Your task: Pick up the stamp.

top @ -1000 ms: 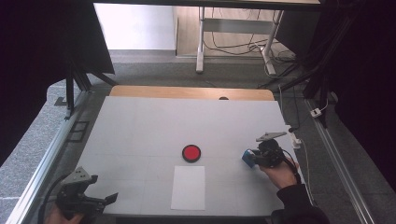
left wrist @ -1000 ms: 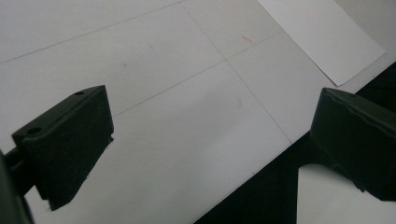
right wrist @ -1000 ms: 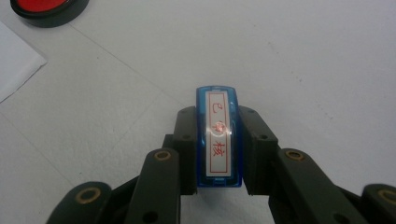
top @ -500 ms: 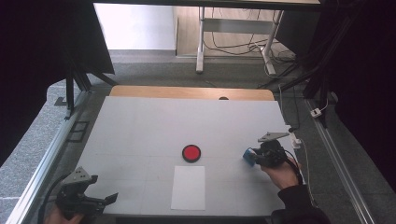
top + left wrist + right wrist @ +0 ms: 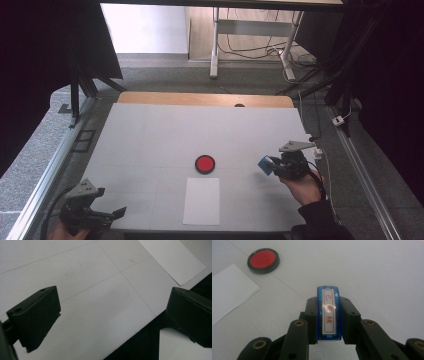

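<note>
Clamping a blue stamp [image 5: 328,312] between its two black jaws, the right gripper [image 5: 276,166] is hovering over the right side of the white table [image 5: 150,135], the stamp's red-lettered label facing up. Lying to its left are a red disc [image 5: 205,163] and, nearer, a white sheet of paper [image 5: 201,200]. Sitting at the near left corner, the left gripper [image 5: 107,215] is holding its jaws wide apart around nothing.

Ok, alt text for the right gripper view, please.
The right gripper is shut on a blue stamp with red characters on its white label, above a white table. A red ink pad and white paper sheet lie upper left.
</note>
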Motion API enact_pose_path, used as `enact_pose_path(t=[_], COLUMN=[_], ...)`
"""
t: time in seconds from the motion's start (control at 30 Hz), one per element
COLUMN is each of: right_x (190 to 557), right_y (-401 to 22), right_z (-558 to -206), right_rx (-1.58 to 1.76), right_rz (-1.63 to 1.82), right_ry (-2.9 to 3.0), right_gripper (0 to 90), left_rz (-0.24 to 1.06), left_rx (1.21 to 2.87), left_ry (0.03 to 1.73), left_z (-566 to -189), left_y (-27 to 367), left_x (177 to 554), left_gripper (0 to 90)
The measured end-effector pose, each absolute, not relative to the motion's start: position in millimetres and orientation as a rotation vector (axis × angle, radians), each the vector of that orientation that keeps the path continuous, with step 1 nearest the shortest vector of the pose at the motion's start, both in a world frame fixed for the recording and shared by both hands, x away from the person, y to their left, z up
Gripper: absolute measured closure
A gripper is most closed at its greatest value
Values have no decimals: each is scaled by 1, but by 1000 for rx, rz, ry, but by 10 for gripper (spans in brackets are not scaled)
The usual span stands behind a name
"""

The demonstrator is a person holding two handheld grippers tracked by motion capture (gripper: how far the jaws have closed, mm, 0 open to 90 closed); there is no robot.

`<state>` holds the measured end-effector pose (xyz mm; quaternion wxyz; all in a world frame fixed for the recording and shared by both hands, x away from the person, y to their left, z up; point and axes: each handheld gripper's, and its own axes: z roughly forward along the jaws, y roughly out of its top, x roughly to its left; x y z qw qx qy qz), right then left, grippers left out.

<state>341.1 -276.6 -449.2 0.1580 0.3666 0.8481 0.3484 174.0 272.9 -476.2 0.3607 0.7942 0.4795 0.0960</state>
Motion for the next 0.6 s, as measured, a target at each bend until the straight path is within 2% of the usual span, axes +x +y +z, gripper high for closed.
enact_pose_path(t=[0.6], right_x=[331], right_y=[-255], right_z=[-433], right_rx=[956], right_rz=[1145], right_ry=[2447], right_gripper=[710], left_rz=[241], left_rx=[2042], left_ry=[1242], left_z=[-477], left_y=[274], left_x=[174], left_gripper=[0])
